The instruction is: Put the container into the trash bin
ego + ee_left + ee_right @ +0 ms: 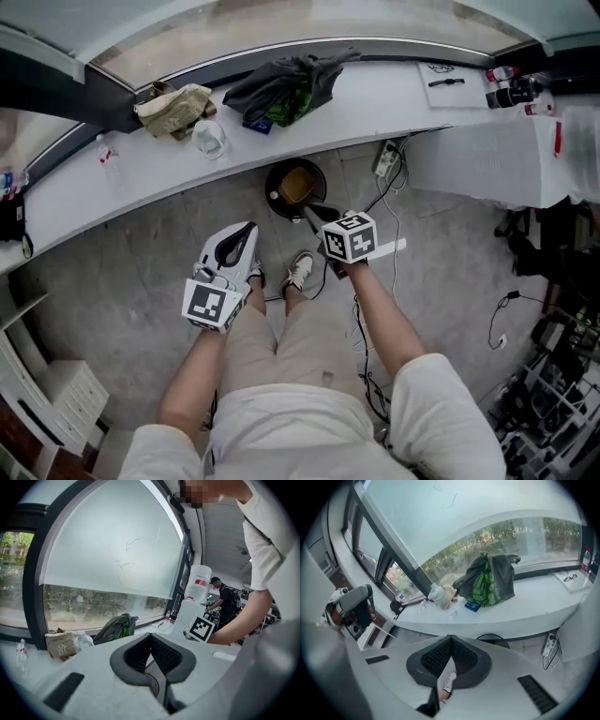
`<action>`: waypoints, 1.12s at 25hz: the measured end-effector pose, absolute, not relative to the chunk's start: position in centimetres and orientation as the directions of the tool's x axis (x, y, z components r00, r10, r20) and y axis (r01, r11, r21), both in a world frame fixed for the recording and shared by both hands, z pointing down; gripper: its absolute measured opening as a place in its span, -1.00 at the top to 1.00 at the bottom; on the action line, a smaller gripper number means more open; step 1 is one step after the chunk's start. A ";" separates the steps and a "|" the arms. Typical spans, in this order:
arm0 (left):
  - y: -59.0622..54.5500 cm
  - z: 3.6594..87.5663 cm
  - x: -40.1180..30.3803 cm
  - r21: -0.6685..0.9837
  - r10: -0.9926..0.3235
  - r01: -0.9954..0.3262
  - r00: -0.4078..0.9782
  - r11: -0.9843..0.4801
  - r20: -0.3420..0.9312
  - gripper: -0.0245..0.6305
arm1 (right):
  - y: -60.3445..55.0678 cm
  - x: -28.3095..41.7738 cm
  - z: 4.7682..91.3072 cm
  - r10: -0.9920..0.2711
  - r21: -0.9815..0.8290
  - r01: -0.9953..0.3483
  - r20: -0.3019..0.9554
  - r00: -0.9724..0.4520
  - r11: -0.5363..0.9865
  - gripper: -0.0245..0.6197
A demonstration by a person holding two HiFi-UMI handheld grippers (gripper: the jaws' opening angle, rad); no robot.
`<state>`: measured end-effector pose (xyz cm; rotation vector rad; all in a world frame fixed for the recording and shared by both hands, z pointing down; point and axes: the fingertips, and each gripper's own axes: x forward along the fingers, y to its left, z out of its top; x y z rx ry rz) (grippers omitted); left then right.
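A round black trash bin (281, 202) stands on the floor under the white ledge, with a brown container (296, 185) lying inside it. My right gripper (309, 216) hangs just above the bin's near rim, its dark jaws shut with nothing between them. In the right gripper view the pads (440, 656) meet at the tip, and part of the bin's rim (493, 638) shows behind them. My left gripper (246, 232) is held to the left of the bin, above my shoes. Its jaws look closed on nothing, with the pads (140, 656) touching in the left gripper view.
A curved white ledge (375, 108) carries a dark bag with green inside (286, 86), a tan pouch (173, 108), a clear jug (210, 139) and a small bottle (105, 150). A power strip (385, 159) and cables lie on the floor. A white table (487, 159) stands at the right.
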<state>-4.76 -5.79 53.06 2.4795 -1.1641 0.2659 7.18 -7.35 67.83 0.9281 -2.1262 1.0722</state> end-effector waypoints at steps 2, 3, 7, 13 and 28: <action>-6.4 50.5 -4.9 0.241 -0.697 -0.759 0.652 -0.605 0.300 0.88 | -7.8 7.0 64.9 -0.370 -0.436 -0.797 0.719 -0.588 0.419 0.92; -6.7 49.1 -4.8 0.223 -0.696 -0.752 0.659 -0.620 0.285 0.87 | -8.2 6.9 63.2 -0.400 -0.435 -0.803 0.705 -0.585 0.407 0.92; -8.4 44.3 -4.9 0.148 -0.699 -0.733 0.679 -0.664 0.224 0.88 | -10.0 6.7 56.9 -0.500 -0.386 -0.818 0.653 -0.569 0.426 0.92; -9.1 37.7 -8.2 0.136 -0.753 -0.769 0.640 -0.625 0.153 0.88 | -10.5 6.4 48.2 -0.585 -0.343 -0.818 0.576 -0.571 0.461 0.92; -7.5 22.2 -11.0 0.021 -0.808 -0.808 0.588 -0.589 -0.036 0.88 | -8.9 13.4 25.4 -0.823 -0.188 -0.865 0.268 -0.501 0.466 0.92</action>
